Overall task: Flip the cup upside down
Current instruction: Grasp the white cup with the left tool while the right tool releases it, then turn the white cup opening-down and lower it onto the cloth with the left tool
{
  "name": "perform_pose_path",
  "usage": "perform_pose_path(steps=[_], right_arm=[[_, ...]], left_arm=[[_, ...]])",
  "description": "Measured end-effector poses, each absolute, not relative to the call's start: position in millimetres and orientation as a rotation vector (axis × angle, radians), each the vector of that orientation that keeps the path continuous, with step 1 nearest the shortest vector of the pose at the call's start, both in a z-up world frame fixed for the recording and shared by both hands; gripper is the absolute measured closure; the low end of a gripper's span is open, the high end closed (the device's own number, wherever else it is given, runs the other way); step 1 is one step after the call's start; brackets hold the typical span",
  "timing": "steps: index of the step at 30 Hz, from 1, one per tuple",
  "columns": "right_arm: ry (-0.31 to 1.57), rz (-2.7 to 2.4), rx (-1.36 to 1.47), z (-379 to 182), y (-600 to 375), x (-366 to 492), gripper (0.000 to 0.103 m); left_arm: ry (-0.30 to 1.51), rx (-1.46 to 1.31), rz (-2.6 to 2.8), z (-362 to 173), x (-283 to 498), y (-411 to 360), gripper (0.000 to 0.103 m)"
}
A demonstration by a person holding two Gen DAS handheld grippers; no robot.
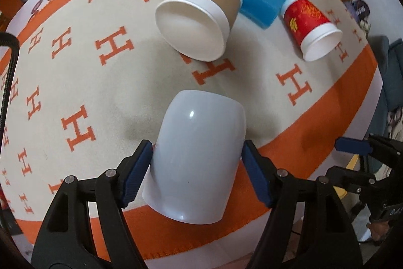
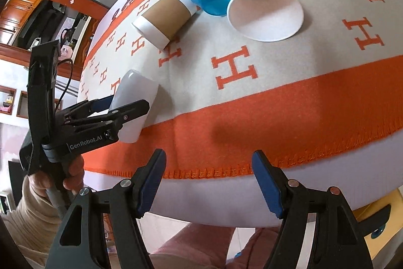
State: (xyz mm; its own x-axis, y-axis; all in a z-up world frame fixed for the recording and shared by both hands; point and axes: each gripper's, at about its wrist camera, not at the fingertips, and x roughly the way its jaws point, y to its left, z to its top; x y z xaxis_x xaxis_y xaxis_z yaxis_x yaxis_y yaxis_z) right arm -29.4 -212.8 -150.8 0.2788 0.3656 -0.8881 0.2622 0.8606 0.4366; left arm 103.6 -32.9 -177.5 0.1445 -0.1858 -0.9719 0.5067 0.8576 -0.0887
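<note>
Left wrist view showed the left claw clamped on the white cup, tilted above the table's near edge, closed end pointing to 12 o'clock. The right claw hung open and empty. Best to roll the wrist steadily and set the rim down flat. Four other cups lay toppled toward 12 o'clock: checked, brown-sleeved, blue, red.
</note>
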Motion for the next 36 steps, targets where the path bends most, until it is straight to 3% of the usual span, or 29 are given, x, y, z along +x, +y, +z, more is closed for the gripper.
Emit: perform_pose_path(steps=[8, 20, 27, 36], right_arm=[[1.289, 0.073, 0.605, -152, -219, -31, 0.031], [1.272, 0.072, 0.638, -155, -225, -32, 0.031], [1.263, 0.084, 0.628, -152, -223, -30, 0.031], [1.254, 0.109, 0.593, -153, -218, -24, 0.031]], left_arm=[[1.488, 0.371, -0.553, -188, 119, -51, 0.033], [1.539, 0.384, -0.567, -196, 138, -67, 0.036], [1.355, 0.341, -0.548, -164, 136, -65, 0.036], [1.060, 0.060, -0.373, -144, 124, -27, 0.036]])
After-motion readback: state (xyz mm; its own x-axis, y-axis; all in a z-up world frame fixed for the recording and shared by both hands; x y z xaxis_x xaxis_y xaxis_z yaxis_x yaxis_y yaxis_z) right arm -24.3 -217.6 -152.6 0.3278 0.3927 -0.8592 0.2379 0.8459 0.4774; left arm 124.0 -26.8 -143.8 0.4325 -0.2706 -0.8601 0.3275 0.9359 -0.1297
